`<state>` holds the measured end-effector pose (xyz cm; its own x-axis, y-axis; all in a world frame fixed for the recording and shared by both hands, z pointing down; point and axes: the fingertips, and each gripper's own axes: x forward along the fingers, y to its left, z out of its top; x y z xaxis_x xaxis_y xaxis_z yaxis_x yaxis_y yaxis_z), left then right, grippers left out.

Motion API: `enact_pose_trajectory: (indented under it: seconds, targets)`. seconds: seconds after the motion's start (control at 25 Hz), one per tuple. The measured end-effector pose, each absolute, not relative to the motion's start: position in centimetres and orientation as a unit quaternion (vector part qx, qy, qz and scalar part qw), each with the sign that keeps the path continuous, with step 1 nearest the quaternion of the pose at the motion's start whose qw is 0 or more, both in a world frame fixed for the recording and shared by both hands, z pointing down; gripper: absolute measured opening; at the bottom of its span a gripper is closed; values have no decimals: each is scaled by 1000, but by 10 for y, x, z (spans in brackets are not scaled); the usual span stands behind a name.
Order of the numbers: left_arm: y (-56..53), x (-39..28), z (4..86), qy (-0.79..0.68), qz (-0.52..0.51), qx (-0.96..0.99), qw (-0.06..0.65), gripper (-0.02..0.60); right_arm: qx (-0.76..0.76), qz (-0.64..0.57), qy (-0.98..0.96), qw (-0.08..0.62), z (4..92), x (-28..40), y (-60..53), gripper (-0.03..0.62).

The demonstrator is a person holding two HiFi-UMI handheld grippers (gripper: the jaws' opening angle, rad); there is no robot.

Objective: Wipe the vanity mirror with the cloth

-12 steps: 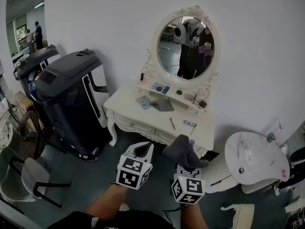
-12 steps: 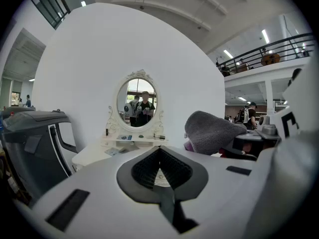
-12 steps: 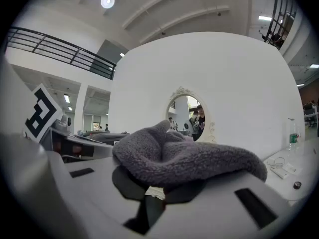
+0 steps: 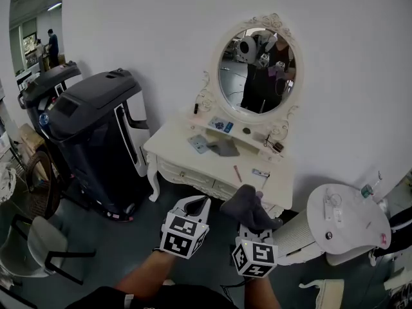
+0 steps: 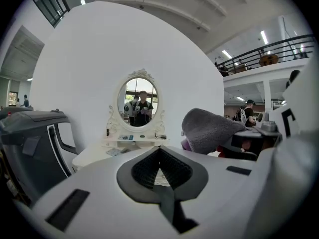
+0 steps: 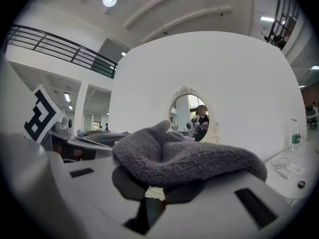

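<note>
An oval vanity mirror [image 4: 259, 71] in an ornate white frame stands on a white dressing table [image 4: 193, 163] against the wall. It also shows far ahead in the left gripper view as the mirror [image 5: 140, 102] and in the right gripper view as the mirror [image 6: 192, 117]. My right gripper [image 4: 250, 214] is shut on a bunched grey cloth [image 4: 247, 205], which fills the cloth [image 6: 184, 156] over its jaws. My left gripper [image 4: 195, 205] is shut and empty, its left gripper tips [image 5: 159, 151] closed together. Both grippers hang short of the table's front edge.
A large black machine [image 4: 90, 134] stands left of the table. A round white stand [image 4: 347, 221] sits to the right. Small items, a grey cloth patch [image 4: 223, 148] and a pen [image 4: 237, 173] lie on the table top. A chair [image 4: 35, 243] is at lower left.
The head view has shifted a little, so the mirror and table sit slightly lower and further right. Both grippers keep the same pose, cloth still held.
</note>
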<state>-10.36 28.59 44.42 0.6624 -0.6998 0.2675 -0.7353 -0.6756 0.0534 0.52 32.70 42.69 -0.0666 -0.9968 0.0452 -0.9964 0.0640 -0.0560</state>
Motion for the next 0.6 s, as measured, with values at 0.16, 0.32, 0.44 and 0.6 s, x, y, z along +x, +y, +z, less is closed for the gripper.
enact_pose_trajectory:
  seconds: [0.16, 0.32, 0.44, 0.6]
  targets:
    - [273, -119, 443, -390, 109, 911, 73, 6, -691, -34, 721, 22, 421, -6, 317, 28]
    - [259, -135, 444, -380, 107, 916, 74, 6, -700, -30, 713, 20, 421, -19, 308, 28]
    - [253, -144, 452, -366, 117, 920, 74, 6, -707, -31, 707, 11, 425, -31, 302, 28]
    - [241, -154, 460, -359, 121, 922, 86, 6, -710, -32, 703, -5, 429, -41, 290, 28]
